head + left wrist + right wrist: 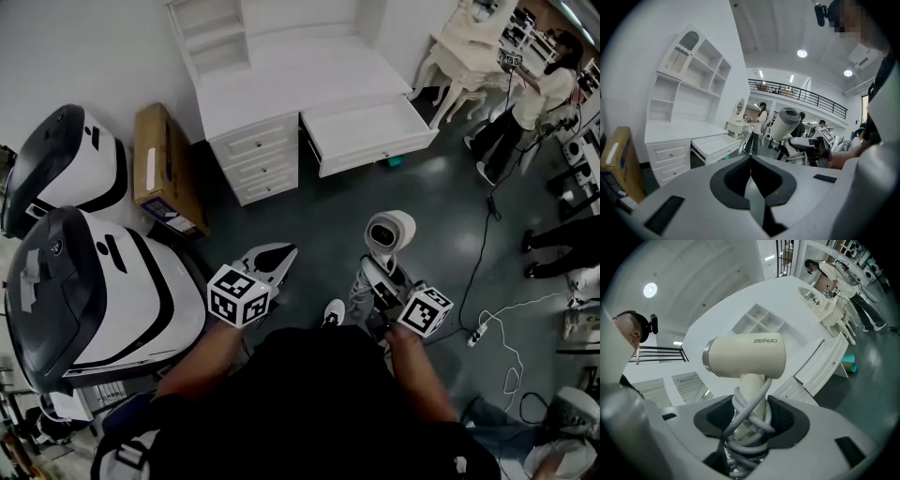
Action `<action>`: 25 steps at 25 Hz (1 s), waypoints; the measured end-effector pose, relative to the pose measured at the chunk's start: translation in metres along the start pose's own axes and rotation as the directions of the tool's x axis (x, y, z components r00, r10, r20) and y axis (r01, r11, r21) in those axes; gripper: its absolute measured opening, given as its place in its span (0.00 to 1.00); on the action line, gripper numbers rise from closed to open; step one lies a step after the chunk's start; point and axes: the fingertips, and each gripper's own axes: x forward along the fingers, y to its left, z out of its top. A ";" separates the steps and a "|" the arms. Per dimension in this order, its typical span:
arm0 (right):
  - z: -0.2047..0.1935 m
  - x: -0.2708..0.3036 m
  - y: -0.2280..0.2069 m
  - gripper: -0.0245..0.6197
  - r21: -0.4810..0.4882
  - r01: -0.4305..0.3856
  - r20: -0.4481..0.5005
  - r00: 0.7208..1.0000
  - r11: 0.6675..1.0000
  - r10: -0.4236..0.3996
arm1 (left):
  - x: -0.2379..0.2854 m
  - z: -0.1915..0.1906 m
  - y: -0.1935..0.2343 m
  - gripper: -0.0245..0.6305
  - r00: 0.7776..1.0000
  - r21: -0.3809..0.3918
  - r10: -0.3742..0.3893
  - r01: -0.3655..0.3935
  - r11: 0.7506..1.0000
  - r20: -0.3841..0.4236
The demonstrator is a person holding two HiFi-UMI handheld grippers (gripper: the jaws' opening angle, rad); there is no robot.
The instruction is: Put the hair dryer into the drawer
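Right now your right gripper (750, 417) is clamped on the handle of the cream hair dryer (745, 357). The grey cord (751, 437) wound round that handle is caught between the jaws too. The dryer stands straight up out of the gripper, barrel lying across the top, with ZEABO printed on its side. Your left gripper (751, 164) carries nothing: its jaws are pressed together and the pads meet along one line with no gap.

The drawer (367, 134) is pulled out of the white dressing table (281, 80), its open top facing the head camera. The hair dryer is well apart from that drawer, on your side of it, held over the dark floor (314, 211) and nearly in line with the drawer's front panel. Your left gripper is on the same side of the drawer, further to the left. A stack of shut drawers (255, 161) stands just left of the open drawer. A cardboard box (164, 169) lies further left of it, and two large white-and-black machine shells (103, 300) are further left again. A small teal object (394, 161) shows on the floor under the drawer's right end. Well to the right of the drawer, a person (536, 98) stands beside another white table (464, 47).
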 end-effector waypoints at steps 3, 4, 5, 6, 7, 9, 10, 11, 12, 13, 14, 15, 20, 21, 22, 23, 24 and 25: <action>0.021 0.001 -0.019 0.40 0.002 -0.007 -0.004 1.000 1.000 0.007 | 0.023 0.013 -0.001 0.05 1.000 -0.009 0.008 -0.008 1.000 0.006; 0.026 0.001 -0.025 0.40 0.004 -0.008 -0.006 1.000 1.000 0.008 | 0.031 0.016 -0.002 0.05 1.000 -0.008 0.012 -0.012 1.000 0.006; 0.032 0.001 -0.032 0.40 0.005 -0.010 -0.008 1.000 1.000 0.010 | 0.038 0.019 -0.002 0.05 1.000 -0.006 0.017 -0.017 1.000 0.005; 0.038 0.001 -0.038 0.40 0.006 -0.012 -0.009 1.000 1.000 0.012 | 0.045 0.022 -0.003 0.05 1.000 -0.004 0.021 -0.021 1.000 0.003; 0.043 0.001 -0.044 0.40 0.007 -0.014 -0.010 1.000 1.000 0.014 | 0.052 0.023 -0.003 0.05 1.000 -0.003 0.026 -0.026 1.000 0.000; 0.054 0.000 -0.056 0.40 0.008 -0.019 -0.010 1.000 1.000 0.019 | 0.066 0.026 -0.004 0.05 0.999 -0.001 0.034 -0.034 0.999 -0.007; 0.059 -0.001 -0.062 0.40 0.009 -0.021 -0.009 1.000 1.000 0.022 | 0.074 0.027 -0.006 0.05 0.999 0.000 0.037 -0.037 0.999 -0.010; 0.064 -0.002 -0.068 0.40 0.011 -0.023 -0.007 1.000 1.000 0.023 | 0.081 0.028 -0.007 0.05 0.999 0.000 0.039 -0.039 0.999 -0.013; 0.069 -0.003 -0.073 0.40 0.013 -0.024 -0.005 1.000 1.000 0.024 | 0.089 0.030 -0.008 0.05 0.999 0.001 0.041 -0.041 0.999 -0.015; 0.074 -0.003 -0.079 0.40 0.015 -0.025 -0.004 1.000 1.000 0.025 | 0.097 0.033 -0.008 0.05 0.999 0.003 0.042 -0.042 0.999 -0.016; 0.077 -0.004 -0.084 0.40 0.018 -0.026 -0.005 1.000 1.000 0.026 | 0.104 0.036 -0.009 0.05 0.999 0.005 0.042 -0.042 0.999 -0.016; 0.080 -0.005 -0.090 0.40 0.021 -0.026 -0.007 1.000 0.999 0.027 | 0.110 0.038 -0.011 0.05 0.999 0.009 0.039 -0.039 0.999 -0.016; 0.091 -0.007 -0.116 0.40 0.038 -0.023 -0.013 1.000 0.999 0.023 | 0.134 0.039 -0.014 0.05 0.998 0.025 0.039 -0.038 0.999 -0.052; 0.090 -0.006 -0.121 0.40 0.048 -0.020 -0.013 1.000 0.999 0.021 | 0.136 0.036 -0.012 0.05 0.997 0.023 0.043 -0.042 0.999 -0.065; 0.090 -0.005 -0.125 0.40 0.059 -0.018 -0.013 1.000 0.998 0.019 | 0.137 0.034 -0.010 0.05 0.996 0.021 0.048 -0.046 0.999 -0.076; 0.090 -0.004 -0.128 0.40 0.067 -0.015 -0.014 1.000 0.998 0.016 | 0.139 0.033 -0.009 0.05 0.995 0.019 0.052 -0.051 0.999 -0.084; 0.090 -0.003 -0.132 0.40 0.072 -0.013 -0.016 1.000 0.997 0.014 | 0.141 0.033 -0.006 0.05 0.994 0.016 0.056 -0.055 0.998 -0.089; 0.091 -0.002 -0.135 0.40 0.074 -0.010 -0.020 1.000 0.997 0.012 | 0.144 0.034 -0.003 0.05 0.994 0.013 0.059 -0.058 0.998 -0.092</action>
